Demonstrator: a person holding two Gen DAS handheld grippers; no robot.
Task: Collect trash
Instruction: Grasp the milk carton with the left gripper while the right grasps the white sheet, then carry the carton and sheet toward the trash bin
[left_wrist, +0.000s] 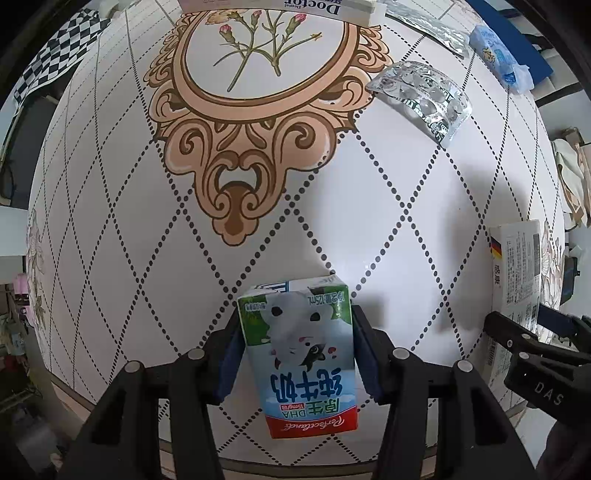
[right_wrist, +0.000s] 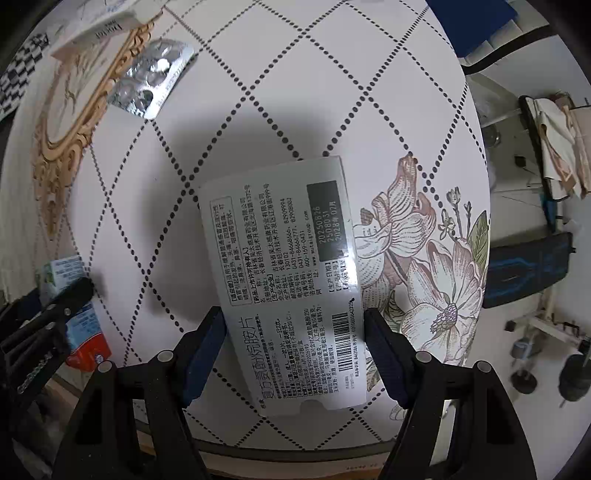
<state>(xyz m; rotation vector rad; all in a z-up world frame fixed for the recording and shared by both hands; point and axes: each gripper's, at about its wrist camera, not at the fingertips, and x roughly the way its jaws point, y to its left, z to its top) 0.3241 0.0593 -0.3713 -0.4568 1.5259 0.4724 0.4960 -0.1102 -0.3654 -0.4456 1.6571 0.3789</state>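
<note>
My left gripper (left_wrist: 295, 325) is shut on a small milk carton (left_wrist: 303, 354) with green, blue and red print, held above the patterned tablecloth (left_wrist: 369, 206). My right gripper (right_wrist: 293, 325) is shut on a flat white medicine box (right_wrist: 284, 266) with printed text and a barcode, also held above the cloth. The medicine box and right gripper show at the right edge of the left wrist view (left_wrist: 517, 280). The milk carton shows at the left edge of the right wrist view (right_wrist: 74, 295).
A silver blister pack (left_wrist: 424, 99) lies on the cloth at the back right; it also shows in the right wrist view (right_wrist: 151, 77). A white "Doctor" box (left_wrist: 280, 7) lies at the far edge. A blue packet (left_wrist: 498, 55) and foil strip (left_wrist: 428, 26) lie beyond.
</note>
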